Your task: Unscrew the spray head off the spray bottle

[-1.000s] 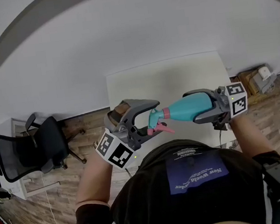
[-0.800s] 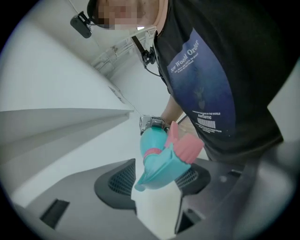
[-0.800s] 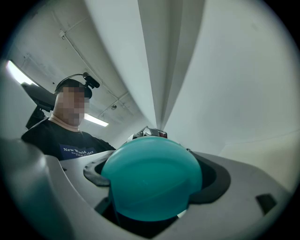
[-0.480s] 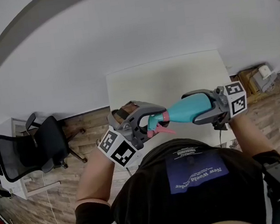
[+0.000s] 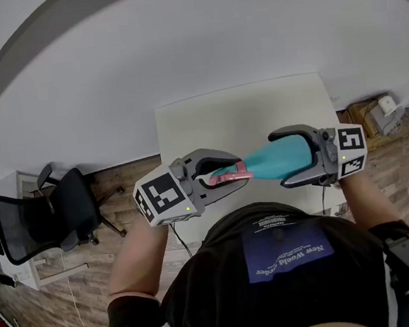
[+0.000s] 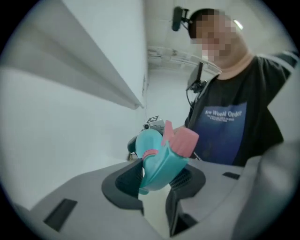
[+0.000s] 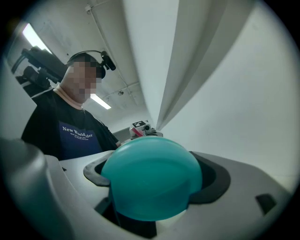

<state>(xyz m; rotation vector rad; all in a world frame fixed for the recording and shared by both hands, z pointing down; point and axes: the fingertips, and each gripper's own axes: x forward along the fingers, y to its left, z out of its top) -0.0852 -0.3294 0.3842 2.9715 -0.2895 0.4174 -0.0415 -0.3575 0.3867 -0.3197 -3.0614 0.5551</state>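
Left gripper: jaws have just been closing, now clamped on the teal-and-pink spray head. Spray bottle lies level in the air before the person's chest, over the near edge of the white table. Right gripper: jaws grip the bottle's body, base toward its camera.

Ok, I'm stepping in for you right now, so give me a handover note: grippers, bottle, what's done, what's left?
Left gripper: fingers have just been closing and now clamp the spray head.
Right gripper: shut on the bottle, around its base end.
Bottle lies level in mid-air, off the table.
Done: both grips set; head looks attached.
Left: probably twist the head off.
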